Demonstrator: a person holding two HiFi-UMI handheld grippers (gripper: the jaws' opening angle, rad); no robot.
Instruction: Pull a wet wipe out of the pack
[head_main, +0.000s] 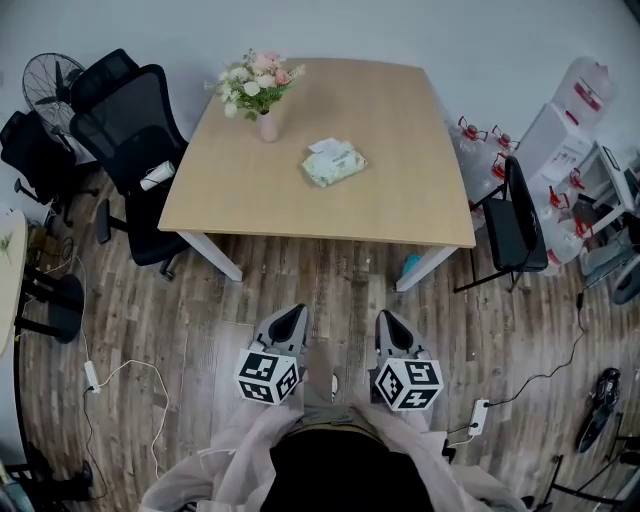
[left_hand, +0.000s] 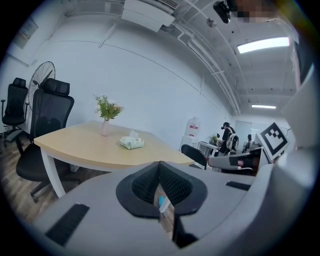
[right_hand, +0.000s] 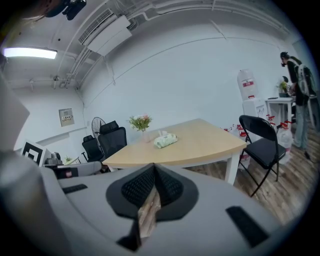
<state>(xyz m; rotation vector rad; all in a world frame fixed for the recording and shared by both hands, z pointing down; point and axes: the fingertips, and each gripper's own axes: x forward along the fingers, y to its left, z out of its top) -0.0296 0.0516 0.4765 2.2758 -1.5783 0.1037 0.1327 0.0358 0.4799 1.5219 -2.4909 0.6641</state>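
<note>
A pale green wet wipe pack (head_main: 333, 163) lies flat near the middle of the light wooden table (head_main: 410, 190), with a white wipe tuft at its top. It also shows far off as the pack (left_hand: 132, 143) and the pack (right_hand: 166, 140) in the two gripper views. My left gripper (head_main: 293, 312) and right gripper (head_main: 385, 316) hover side by side over the wood floor, well short of the table's near edge. Both point toward the table. The left gripper (left_hand: 160, 164) and right gripper (right_hand: 153, 166) are shut with nothing between their pads.
A pink vase of flowers (head_main: 266, 124) stands on the table beyond and left of the pack. Black office chairs (head_main: 125, 130) and a fan (head_main: 50, 85) crowd the left side. A black folding chair (head_main: 522, 215) stands at the right. Cables and a power strip (head_main: 92, 375) lie on the floor.
</note>
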